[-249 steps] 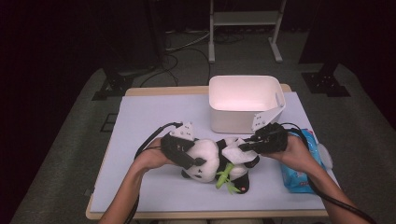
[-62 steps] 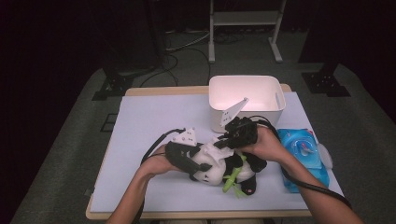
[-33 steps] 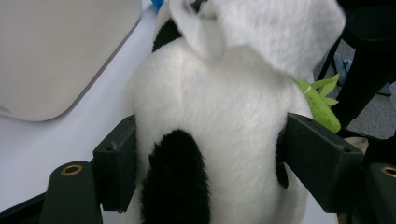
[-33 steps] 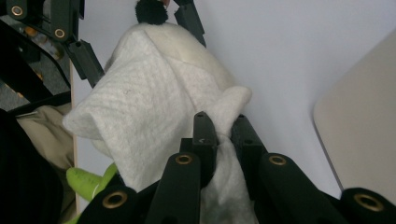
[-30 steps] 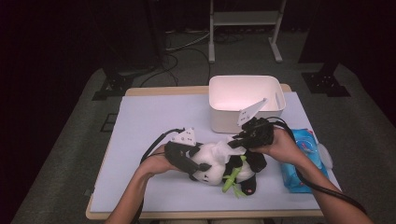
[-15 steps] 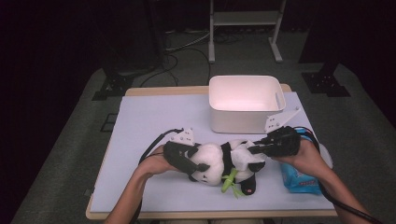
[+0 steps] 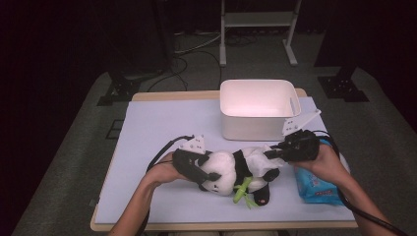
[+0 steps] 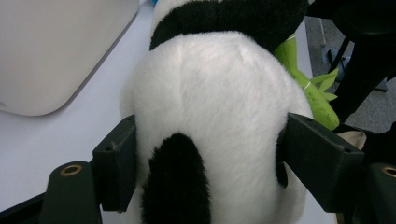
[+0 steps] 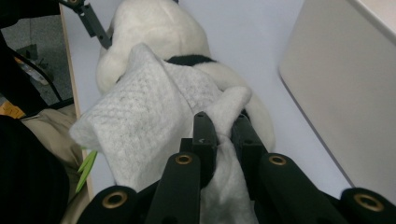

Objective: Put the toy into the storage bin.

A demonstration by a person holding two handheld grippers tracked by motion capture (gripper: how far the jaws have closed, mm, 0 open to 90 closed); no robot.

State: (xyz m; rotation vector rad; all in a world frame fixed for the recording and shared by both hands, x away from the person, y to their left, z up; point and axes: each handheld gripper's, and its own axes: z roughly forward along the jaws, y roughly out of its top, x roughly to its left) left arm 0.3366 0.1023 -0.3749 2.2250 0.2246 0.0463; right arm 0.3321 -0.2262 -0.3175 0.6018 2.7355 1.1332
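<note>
So I'm at the desk (image 7: 162,123) with a white bin (image 7: 255,105) at the back, and a plush panda (image 7: 241,169) lying on its side in front of it, between my two hands. Right now I'm wiping the panda down with a white wipe (image 9: 140,116).

My left claw (image 7: 199,172) is clamped wide around the panda's head; in the left gripper view both jaws press into the white fur on either side, so it's pinned. My right claw (image 9: 224,128) is pinched nearly closed on a bunched corner of the wipe, and the rest of the sheet drapes over the panda's body.

To do this bit well, I reckon the trick is keeping the left hold firm so the toy doesn't slide around, and dragging the wipe flat across the fur instead of letting it ball up. It's already bunched near the jaws, so short strokes are probably better than long ones.

Pose-wise: left forearm comes in from the bottom with the claw pointing right into the head, right hand reaches in from the right side with the claw pointing left, low over the panda. The blue wipe pack (image 7: 314,184) sits under my right wrist, near the desk's right edge. The panda's little green bamboo sprig (image 7: 243,189) sticks out toward me.
</note>
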